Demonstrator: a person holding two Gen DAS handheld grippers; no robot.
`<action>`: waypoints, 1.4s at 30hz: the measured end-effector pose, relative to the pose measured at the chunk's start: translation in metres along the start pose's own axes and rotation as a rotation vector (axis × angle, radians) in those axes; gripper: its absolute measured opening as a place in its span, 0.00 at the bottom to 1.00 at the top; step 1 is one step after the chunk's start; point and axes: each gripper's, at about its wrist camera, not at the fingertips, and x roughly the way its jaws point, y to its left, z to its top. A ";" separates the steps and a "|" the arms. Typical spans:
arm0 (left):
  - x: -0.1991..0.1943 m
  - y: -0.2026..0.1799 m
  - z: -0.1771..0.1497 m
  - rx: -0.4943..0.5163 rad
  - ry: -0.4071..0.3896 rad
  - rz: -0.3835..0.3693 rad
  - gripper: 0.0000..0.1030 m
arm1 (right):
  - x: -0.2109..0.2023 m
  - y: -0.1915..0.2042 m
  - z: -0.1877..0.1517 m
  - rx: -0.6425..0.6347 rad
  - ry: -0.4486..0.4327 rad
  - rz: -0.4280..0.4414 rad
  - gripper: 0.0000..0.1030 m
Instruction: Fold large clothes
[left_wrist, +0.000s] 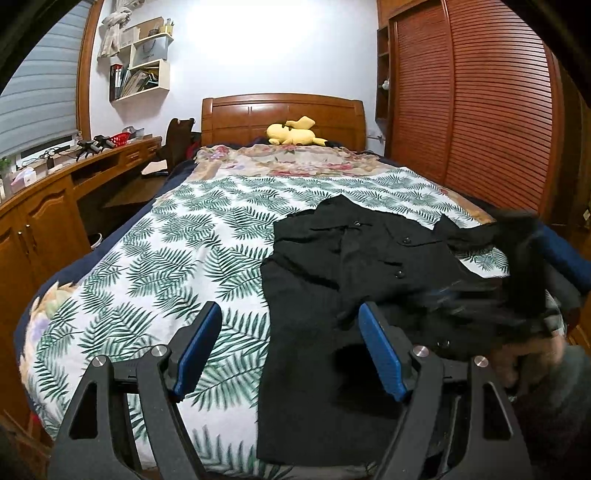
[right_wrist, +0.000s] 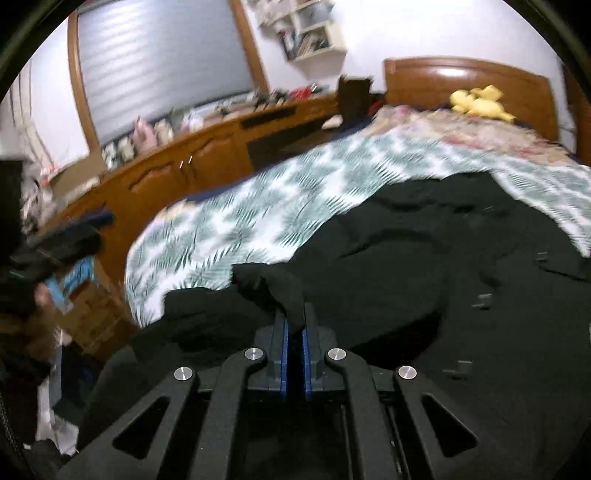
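A black button-up shirt (left_wrist: 351, 266) lies spread on the leaf-print bedspread (left_wrist: 177, 258), toward the bed's right side. My left gripper (left_wrist: 290, 325) is open and empty, hovering above the shirt's left edge near the foot of the bed. My right gripper (right_wrist: 294, 321) is shut on a bunched fold of the black shirt (right_wrist: 406, 258) and holds it lifted; in the left wrist view it shows as a blurred dark shape (left_wrist: 524, 280) at the shirt's right side. The right wrist view is motion-blurred.
A yellow plush toy (left_wrist: 295, 134) lies by the wooden headboard (left_wrist: 282, 114). A long wooden desk with cabinets (left_wrist: 55, 199) runs along the left. A louvred wardrobe (left_wrist: 480, 110) stands on the right. Cardboard boxes (right_wrist: 88, 310) sit on the floor by the bed's foot.
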 end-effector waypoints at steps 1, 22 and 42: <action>0.005 -0.003 0.000 -0.002 0.001 -0.008 0.75 | -0.016 -0.007 0.000 0.014 -0.028 -0.010 0.05; 0.070 -0.091 0.013 0.056 0.029 -0.154 0.75 | -0.160 -0.106 -0.057 0.218 -0.171 -0.463 0.48; 0.166 -0.111 0.017 0.083 0.041 -0.205 0.75 | -0.091 -0.113 -0.046 0.190 0.052 -0.423 0.66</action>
